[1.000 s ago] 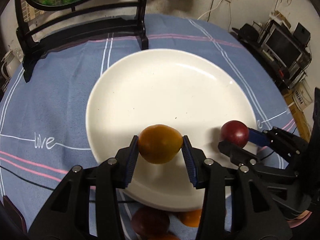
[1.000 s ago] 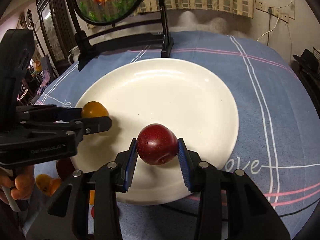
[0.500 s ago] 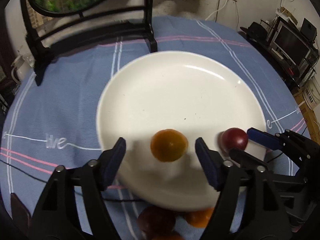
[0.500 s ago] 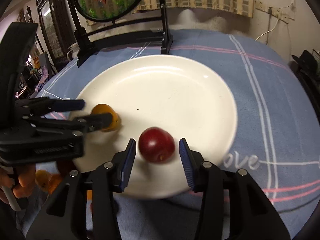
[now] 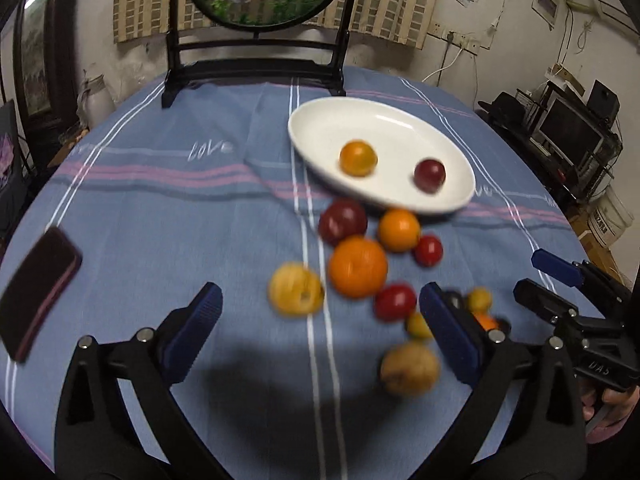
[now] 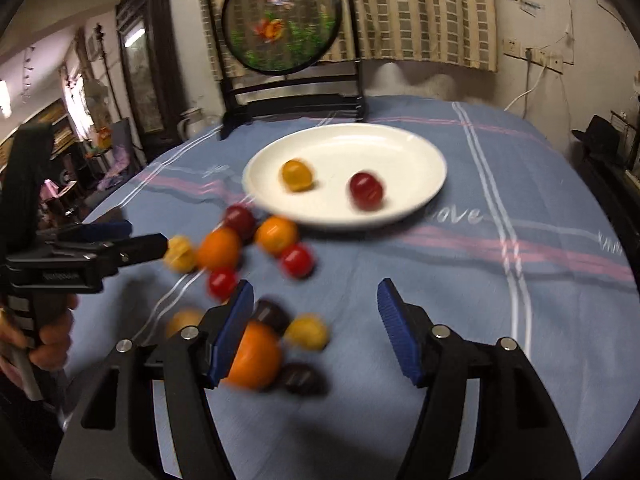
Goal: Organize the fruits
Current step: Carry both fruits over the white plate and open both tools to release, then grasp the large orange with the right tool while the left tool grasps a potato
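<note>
The left gripper (image 5: pixel 320 338) and right gripper (image 6: pixel 316 330) are both wide apart, holding nothing; two fruits (orange fruit (image 5: pixel 358 158), red fruit (image 5: pixel 429 175)) sit on the white plate (image 5: pixel 320 128); more fruits (image 5: pixel 357 267) lie on the blue cloth (image 5: pixel 160 208) just beside it.

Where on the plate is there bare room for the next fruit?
The white plate is bare across its far half, behind the orange fruit and the red fruit. Its near-left rim is crowded: the loose fruit pile sits against it.

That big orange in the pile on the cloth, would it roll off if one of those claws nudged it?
Probably a little: the big orange is round and smooth. Neighbouring fruits crowd it, likely checking any roll. Its width may need widely opened jaws.
</note>
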Action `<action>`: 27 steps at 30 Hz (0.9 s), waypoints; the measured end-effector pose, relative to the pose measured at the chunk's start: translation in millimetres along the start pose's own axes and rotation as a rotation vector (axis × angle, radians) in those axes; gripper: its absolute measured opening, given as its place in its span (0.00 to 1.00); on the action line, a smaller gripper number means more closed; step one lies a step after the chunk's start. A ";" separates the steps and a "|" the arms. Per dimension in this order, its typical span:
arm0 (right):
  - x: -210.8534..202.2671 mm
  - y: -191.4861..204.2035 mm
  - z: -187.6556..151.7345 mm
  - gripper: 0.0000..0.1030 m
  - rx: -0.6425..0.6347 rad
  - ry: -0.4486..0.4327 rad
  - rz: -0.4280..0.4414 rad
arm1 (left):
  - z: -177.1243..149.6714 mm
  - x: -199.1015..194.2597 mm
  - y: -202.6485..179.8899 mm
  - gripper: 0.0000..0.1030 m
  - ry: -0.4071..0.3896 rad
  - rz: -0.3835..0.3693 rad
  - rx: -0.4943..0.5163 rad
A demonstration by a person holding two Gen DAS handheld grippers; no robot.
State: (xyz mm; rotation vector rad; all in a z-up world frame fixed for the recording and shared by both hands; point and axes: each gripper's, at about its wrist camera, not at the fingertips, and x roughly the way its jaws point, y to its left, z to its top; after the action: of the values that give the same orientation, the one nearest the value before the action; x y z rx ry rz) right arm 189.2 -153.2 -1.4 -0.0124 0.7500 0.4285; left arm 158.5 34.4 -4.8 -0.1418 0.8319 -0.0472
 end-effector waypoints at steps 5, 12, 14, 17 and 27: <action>-4.6 33.8 -26.2 0.64 -0.123 0.037 -0.041 | -37.5 -9.5 0.5 0.98 -0.001 -0.010 -0.005; 1.5 50.4 -29.1 0.65 -0.231 0.060 -0.029 | -51.3 -3.9 1.2 0.98 0.015 -0.060 0.016; 6.4 51.8 -27.3 0.65 -0.253 0.071 -0.028 | -49.8 -2.2 6.0 0.98 0.018 -0.082 -0.006; 10.0 53.5 -28.8 0.65 -0.268 0.085 -0.018 | -47.6 0.4 13.4 0.98 0.029 -0.105 -0.059; 25.2 60.8 -26.6 0.65 -0.316 0.146 -0.003 | -47.5 6.0 23.5 0.98 0.033 -0.140 -0.135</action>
State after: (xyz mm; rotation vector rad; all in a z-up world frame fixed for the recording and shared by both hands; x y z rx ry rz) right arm 164.9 -92.5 -29.1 -0.3436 0.8191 0.5436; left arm 127.1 52.0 -44.1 -0.3268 0.8575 -0.1255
